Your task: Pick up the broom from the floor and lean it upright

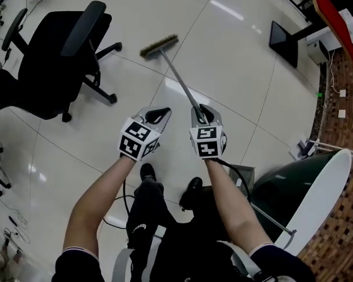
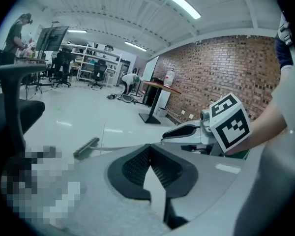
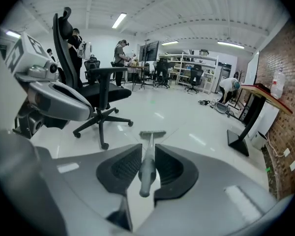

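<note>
The broom has a grey metal handle (image 1: pixel 179 78) and a brown bristle head (image 1: pixel 159 44) that lies far out over the white tiled floor. My right gripper (image 1: pixel 203 111) is shut on the near end of the handle. In the right gripper view the handle (image 3: pixel 147 167) runs between the pads of that gripper (image 3: pixel 147 149) out to the head (image 3: pixel 152 133). My left gripper (image 1: pixel 157 114) hangs beside it on the left with its tips together and nothing in them. In the left gripper view its jaws (image 2: pixel 148 149) meet, and the broom head (image 2: pixel 86 148) shows beyond.
A black office chair (image 1: pixel 65 57) stands on the left, close to the broom head. A dark green bin with a white rim (image 1: pixel 300 187) is at my right side. A black desk base (image 1: pixel 285 40) stands at the far right by the brick floor edge.
</note>
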`<state>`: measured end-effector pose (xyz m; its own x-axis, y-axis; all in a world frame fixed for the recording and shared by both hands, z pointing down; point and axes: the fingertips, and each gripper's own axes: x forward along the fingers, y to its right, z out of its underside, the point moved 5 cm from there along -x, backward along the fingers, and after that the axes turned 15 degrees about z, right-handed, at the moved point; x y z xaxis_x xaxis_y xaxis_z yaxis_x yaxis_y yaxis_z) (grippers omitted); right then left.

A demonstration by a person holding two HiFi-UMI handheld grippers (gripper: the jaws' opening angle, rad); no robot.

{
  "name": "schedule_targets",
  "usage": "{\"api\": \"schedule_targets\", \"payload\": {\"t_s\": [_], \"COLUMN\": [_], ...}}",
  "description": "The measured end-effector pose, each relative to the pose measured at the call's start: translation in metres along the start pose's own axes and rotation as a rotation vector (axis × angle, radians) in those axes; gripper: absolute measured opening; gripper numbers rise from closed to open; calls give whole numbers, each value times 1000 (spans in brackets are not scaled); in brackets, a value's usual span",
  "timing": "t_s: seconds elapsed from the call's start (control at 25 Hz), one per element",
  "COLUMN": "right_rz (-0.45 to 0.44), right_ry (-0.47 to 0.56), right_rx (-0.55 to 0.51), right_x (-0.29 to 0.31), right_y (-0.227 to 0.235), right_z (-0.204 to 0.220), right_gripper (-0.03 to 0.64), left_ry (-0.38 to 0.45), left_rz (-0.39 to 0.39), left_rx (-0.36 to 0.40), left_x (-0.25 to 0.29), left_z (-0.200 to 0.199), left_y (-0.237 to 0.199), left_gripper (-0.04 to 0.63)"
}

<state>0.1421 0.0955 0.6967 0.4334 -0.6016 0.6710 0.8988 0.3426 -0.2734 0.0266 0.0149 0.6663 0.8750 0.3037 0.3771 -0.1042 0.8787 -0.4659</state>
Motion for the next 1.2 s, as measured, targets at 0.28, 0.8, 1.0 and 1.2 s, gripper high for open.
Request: {"api": "schedule_targets", "payload": {"t_s": [0.28,0.8,1.0,1.2], "right_rz": [15,-114,-245,-359], "right_ry": [15,187,267,315], "right_rx": [-29,-110,-151,-214], "right_x": [-29,-1,32,53], "right_y": [6,7,2,-20], "right_z": [-97,-260,-324,-370], "right_gripper": [83,77,77,75], "left_ry": [12,77,126,197], "left_rz": [34,-119,-234,-352], "left_rx": [-18,-50,-80,-107], "left_x": [-49,-92,-102,-134], "left_z": [-61,-161,-204,-231], "left_y": [10,-58,-82,-101], "left_gripper": [0,0,0,0]}}
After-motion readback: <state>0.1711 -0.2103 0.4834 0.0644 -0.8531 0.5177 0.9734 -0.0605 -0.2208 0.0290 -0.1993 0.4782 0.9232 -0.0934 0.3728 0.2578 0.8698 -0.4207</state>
